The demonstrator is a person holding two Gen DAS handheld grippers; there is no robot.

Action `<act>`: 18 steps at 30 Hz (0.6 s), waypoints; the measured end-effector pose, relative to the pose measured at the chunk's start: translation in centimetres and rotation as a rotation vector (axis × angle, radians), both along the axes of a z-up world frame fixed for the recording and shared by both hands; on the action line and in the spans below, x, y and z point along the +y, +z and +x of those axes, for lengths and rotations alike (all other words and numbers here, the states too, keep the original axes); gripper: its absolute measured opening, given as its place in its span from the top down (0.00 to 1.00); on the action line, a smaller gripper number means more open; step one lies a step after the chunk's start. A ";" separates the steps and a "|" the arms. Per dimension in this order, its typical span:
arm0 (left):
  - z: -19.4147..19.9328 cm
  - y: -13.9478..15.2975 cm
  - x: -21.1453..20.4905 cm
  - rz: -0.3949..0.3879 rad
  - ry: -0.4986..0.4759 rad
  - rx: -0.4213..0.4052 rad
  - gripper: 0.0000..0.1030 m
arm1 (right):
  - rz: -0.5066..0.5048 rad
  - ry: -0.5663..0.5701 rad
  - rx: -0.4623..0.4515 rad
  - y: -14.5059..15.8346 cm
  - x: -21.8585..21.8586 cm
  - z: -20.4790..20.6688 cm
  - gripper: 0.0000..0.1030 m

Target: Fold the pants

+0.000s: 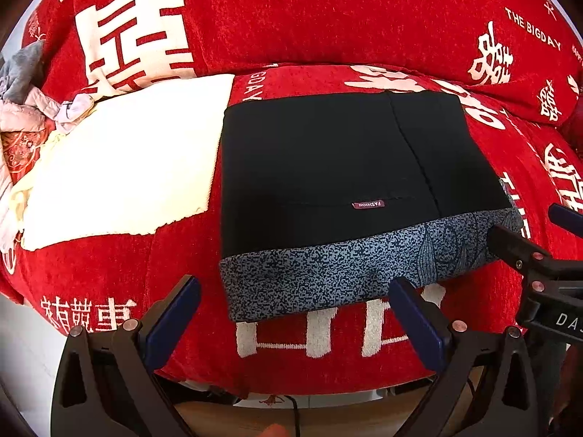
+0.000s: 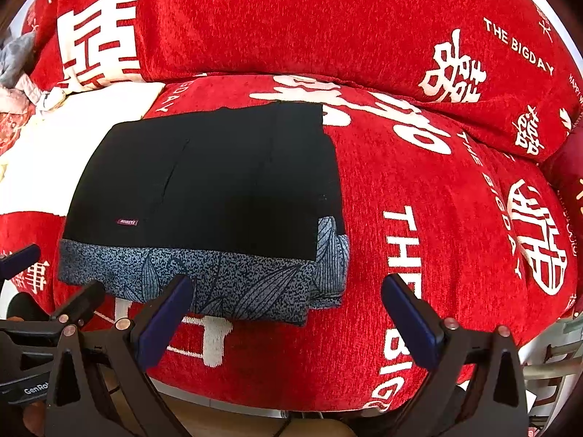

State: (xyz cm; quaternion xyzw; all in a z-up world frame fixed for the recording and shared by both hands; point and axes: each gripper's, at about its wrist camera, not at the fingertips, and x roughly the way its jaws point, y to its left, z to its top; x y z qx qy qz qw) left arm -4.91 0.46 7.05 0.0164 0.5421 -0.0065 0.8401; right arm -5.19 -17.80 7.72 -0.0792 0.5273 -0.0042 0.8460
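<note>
Red sofa cover (image 1: 328, 29) with white characters and "THE BIGDAY" lettering, filling most of both views. White cloth (image 1: 120, 167) spread flat on the seat at left centre of the left view, seen again at the left edge of the right view (image 2: 43, 160). Heap of grey and pink clothes (image 1: 25, 87) bunched at the far left edge, touching the white cloth's upper corner. Wooden floor (image 1: 328, 418) and a dark cable (image 1: 294, 415) along the bottom.

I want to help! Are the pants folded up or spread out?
Folded. The pants lie as a compact rectangle on the red couch, layers stacked at the near edge.
</note>
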 end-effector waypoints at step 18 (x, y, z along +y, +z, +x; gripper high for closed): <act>0.2 -0.4 -0.3 -0.005 0.002 0.012 0.00 | -0.003 0.002 -0.006 0.3 0.1 0.6 0.00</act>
